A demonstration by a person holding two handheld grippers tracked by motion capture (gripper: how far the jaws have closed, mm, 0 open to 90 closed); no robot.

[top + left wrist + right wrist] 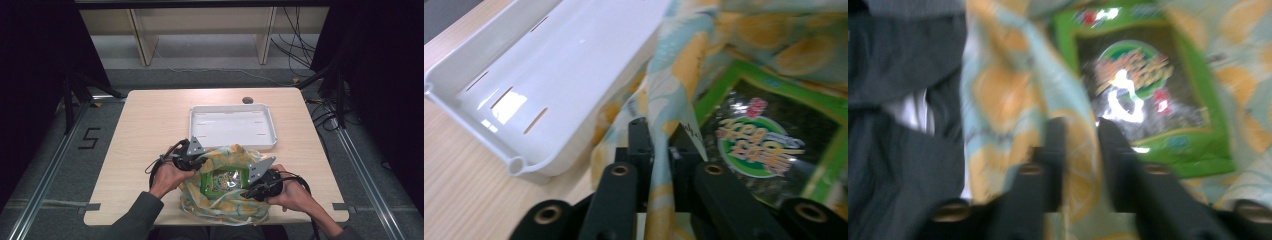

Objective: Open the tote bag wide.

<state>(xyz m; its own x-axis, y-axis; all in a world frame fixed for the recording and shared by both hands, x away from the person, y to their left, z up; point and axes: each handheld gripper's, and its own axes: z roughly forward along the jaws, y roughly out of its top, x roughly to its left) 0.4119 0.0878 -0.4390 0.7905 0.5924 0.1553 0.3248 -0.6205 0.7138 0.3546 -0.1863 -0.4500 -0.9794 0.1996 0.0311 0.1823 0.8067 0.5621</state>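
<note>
I have a gripper in each hand at the near edge of the worktop (145,125), both working on a cloth bag (225,200) printed with yellow lemons on pale blue. My left gripper (659,145) has its jaws pinched narrow on a fold of the bag's rim; in the left gripper view the cloth runs straight down between them, with a small white tag just beside the fold. My right gripper (1080,150) is closed to a narrow gap on the opposite rim, cloth caught between the jaws, though that view is blurred. From the high view, my left hand (167,177) and right hand (295,192) sit on either side of the bag, holding its mouth spread apart.

Inside the open mouth lies a green packet (225,179) with a dark panel and a round label, flat on the bag's bottom and facing up. The bag's walls rise around it on all sides, bunched highest toward the far side.

Just beyond the bag, touching or nearly touching its far fold, sits a white tray (197,117) with slotted walls, toward the worktop's far right part. A small dark round hole (247,100) marks the worktop by its far edge, behind the tray. My grey sleeve (132,217) comes in over the near left edge.
</note>
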